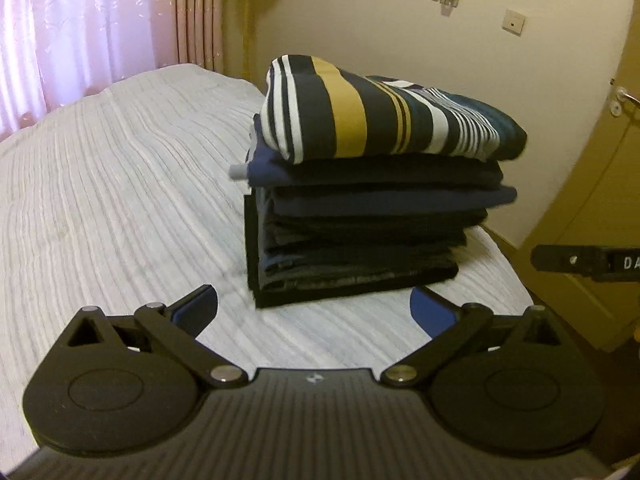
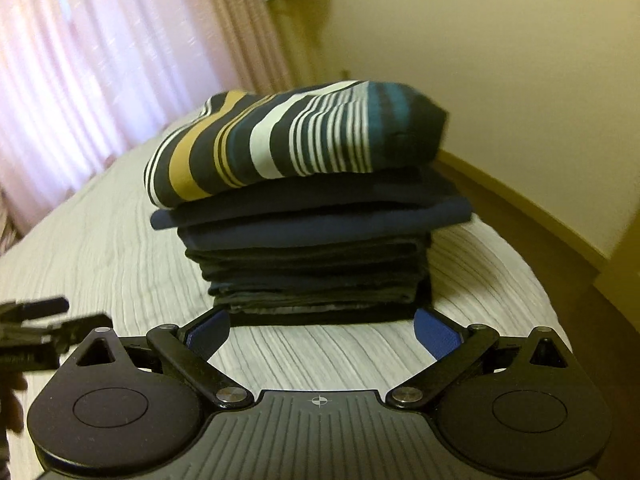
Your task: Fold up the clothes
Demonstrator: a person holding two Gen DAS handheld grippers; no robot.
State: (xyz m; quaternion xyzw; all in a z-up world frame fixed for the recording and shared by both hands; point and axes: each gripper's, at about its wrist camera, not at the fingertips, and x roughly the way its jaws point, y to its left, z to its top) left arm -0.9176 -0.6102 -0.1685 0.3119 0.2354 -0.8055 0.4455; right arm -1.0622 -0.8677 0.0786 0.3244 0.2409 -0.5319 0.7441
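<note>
Bed (image 1: 120, 184) is noted bearing a stack (image 1: 360, 248) of folded garments, topped by a striped shirt (image 1: 372, 112); no unfolded clothing is seen. Left hand-held gripper (image 1: 314, 306) and right hand-held gripper (image 2: 322, 330) are both released, empty.

The folded top garment of soft knit cloth, striped navy, white, mustard and teal (image 1: 384, 116), is seen matt. The dark folded clothes stacked below (image 1: 360, 240) are shown as dull woven cloth. The white ribbed bedspread (image 1: 120, 184) is textured cloth. Matt black plastic with shiny metal rivets is shown on the left gripper (image 1: 314, 310); its blue pads (image 1: 424, 312) look smooth.
</note>
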